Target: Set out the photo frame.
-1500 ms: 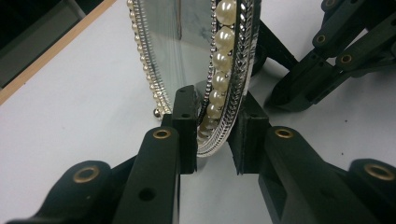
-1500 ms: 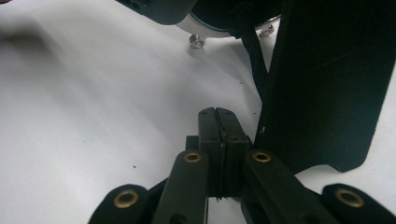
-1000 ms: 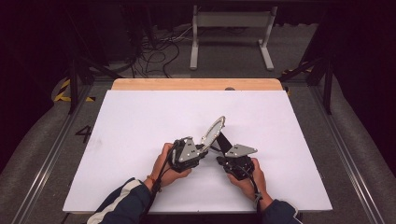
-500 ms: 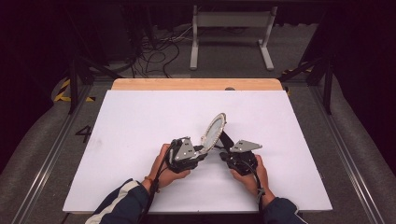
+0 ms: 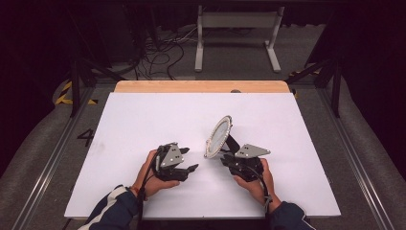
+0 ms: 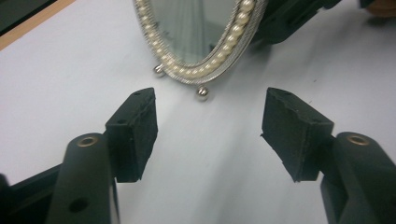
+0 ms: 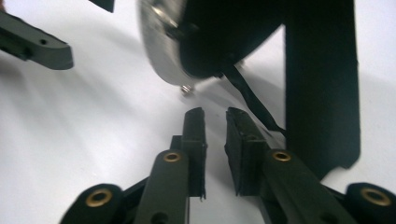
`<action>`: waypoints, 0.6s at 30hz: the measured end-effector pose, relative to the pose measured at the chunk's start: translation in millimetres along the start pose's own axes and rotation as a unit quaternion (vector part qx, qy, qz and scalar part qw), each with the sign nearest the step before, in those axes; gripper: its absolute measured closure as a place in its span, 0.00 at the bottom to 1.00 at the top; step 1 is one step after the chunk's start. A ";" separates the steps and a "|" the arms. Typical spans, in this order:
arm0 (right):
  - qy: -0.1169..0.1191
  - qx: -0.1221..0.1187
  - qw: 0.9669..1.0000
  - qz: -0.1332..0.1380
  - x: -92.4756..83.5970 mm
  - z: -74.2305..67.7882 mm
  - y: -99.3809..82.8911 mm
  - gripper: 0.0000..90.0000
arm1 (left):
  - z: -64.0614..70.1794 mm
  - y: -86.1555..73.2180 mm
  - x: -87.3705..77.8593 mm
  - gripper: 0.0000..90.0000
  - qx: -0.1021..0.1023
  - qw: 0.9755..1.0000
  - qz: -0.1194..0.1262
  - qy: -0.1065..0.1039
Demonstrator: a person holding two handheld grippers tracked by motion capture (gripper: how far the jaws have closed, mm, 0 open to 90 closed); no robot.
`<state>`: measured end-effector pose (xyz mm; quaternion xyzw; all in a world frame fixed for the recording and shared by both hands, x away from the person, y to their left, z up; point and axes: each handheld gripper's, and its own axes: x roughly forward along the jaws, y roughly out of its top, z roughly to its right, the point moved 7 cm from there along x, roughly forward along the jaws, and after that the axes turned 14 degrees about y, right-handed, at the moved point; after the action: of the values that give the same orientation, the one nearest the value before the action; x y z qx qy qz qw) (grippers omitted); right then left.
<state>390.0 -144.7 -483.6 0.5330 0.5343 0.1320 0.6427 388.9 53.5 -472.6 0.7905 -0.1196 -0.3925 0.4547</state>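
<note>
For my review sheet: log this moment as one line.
left gripper: open, just widened, nothing between | right gripper: narrowly open, empty | oval pearl-rimmed silver mirror: standing on white table

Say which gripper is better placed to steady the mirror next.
Right, probably. The right gripper sits just behind the mirror by its black stand, jaws slightly apart, nothing between. The left gripper, jaws just opened wide, stands farther off.
</note>
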 end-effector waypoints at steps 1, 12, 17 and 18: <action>0.003 -0.002 1.000 0.003 -0.2 -2.5 1.4 0.84 | -2.5 -3.6 -2.9 0.37 -0.004 1.000 -0.001 0.004; -0.001 -0.004 1.000 0.022 2.1 -13.6 11.3 0.59 | -11.7 -37.9 -31.2 0.23 -0.030 0.999 -0.024 0.029; 0.004 -0.010 1.000 0.023 8.8 -19.0 15.0 0.55 | -11.0 -50.1 -44.3 0.22 -0.036 0.998 -0.029 0.035; 0.003 -0.011 1.000 0.023 10.2 -19.7 15.8 0.54 | -10.4 -53.6 -48.1 0.22 -0.041 0.998 -0.029 0.035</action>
<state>384.0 -120.1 -473.3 0.5378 0.5225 0.1540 0.6435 355.5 116.2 -488.7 0.7876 -0.0641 -0.3819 0.4792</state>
